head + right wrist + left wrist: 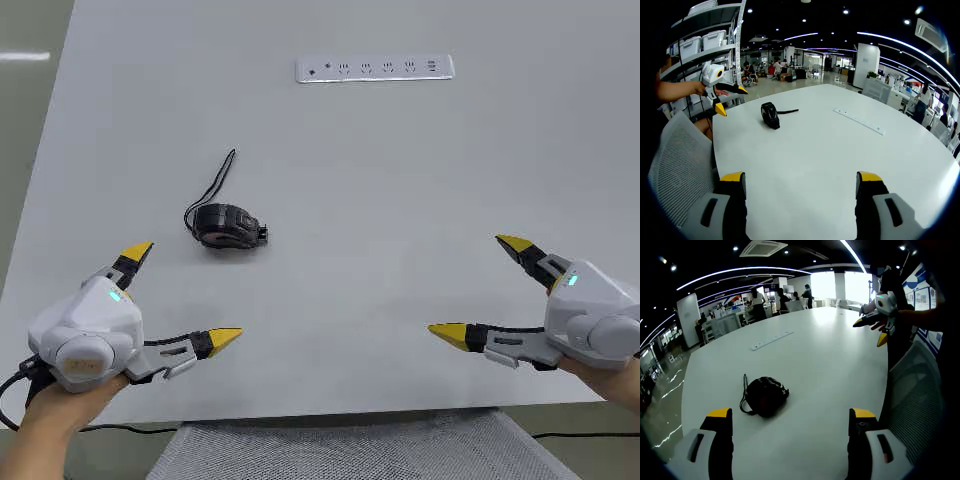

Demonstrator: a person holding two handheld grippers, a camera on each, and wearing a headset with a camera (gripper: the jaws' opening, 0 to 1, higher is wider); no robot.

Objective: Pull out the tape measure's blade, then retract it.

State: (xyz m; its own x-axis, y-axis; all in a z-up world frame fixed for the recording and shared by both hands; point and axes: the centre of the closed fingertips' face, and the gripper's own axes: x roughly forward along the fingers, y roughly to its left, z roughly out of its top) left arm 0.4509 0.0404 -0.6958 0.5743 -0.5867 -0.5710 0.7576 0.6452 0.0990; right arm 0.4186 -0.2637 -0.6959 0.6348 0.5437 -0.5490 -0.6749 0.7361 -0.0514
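A black tape measure [227, 225] with a black wrist strap lies on the white table [380, 170], left of centre. Its blade is inside the case. My left gripper [182, 297] hovers open near the table's front left edge, a short way in front of the tape measure [764, 395]. My right gripper [480, 290] is open at the front right, far from the tape measure [771, 114]. Nothing sits between either pair of yellow-tipped jaws. The right gripper [875, 326] shows in the left gripper view, and the left gripper [725, 97] shows in the right gripper view.
A white power strip [374, 68] lies flat near the table's far edge. A grey mesh chair back [350, 450] stands at the near edge between my hands. A black cable [15, 395] trails from the left hand. People and desks fill the office behind.
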